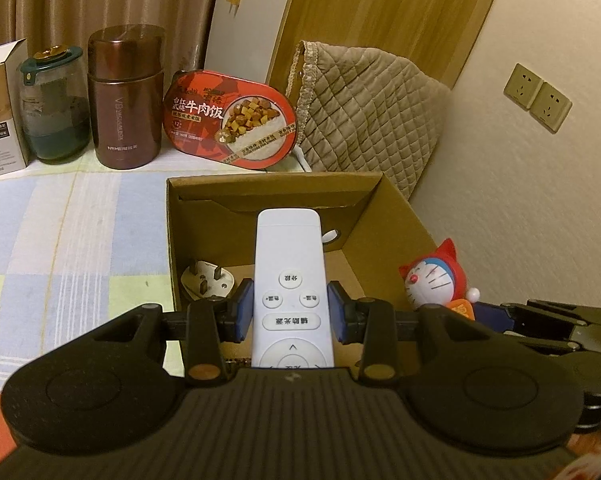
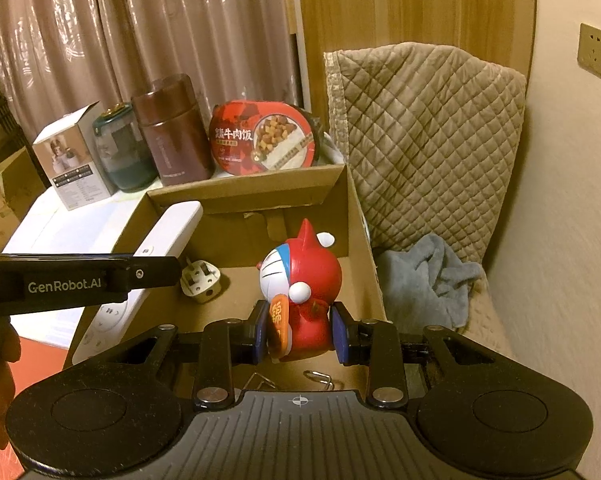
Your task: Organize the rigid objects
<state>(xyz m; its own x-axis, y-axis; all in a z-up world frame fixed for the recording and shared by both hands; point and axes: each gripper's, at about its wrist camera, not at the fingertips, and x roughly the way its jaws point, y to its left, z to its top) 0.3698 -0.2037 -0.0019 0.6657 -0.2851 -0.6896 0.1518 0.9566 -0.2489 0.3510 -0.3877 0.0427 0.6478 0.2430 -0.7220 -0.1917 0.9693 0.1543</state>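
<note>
**Me:** My left claw point(image 1: 291, 312) is pinching the white remote point(image 1: 290, 280) by its two long sides, the free end jutting out over the cardboard box point(image 1: 384, 224). My right claw point(image 2: 300, 330) is pinching the red cat figurine point(image 2: 300, 280) low on its body, upright, over the same box. Both things hang above the inside; neither rests on the floor of it.

**Partner:** So what worries you?

**Me:** The remote first. The pads point(image 1: 244, 310) grip only a short stretch of smooth plastic and most of its length sticks out beyond them. If I tip further, I judge it could pivot or slide out nose first.

**Partner:** Onto what?

**Me:** Onto the white plug point(image 1: 206, 280), which lies prongs up on the box floor near the left wall. The remote could land on it and sit crooked.

**Partner:** And the figurine?

**Me:** It is round and top-heavy, held low. Let go too high, it may topple. My two claws are also close together; the left one's black finger point(image 2: 80, 276) crosses just beside the figurine, so lowering both at once risks a knock.

**Partner:** Anything beyond the box?

**Me:** The box sits by the desk's right edge, near the quilted cover point(image 2: 432, 140). A hard shove could push it that way.
</note>
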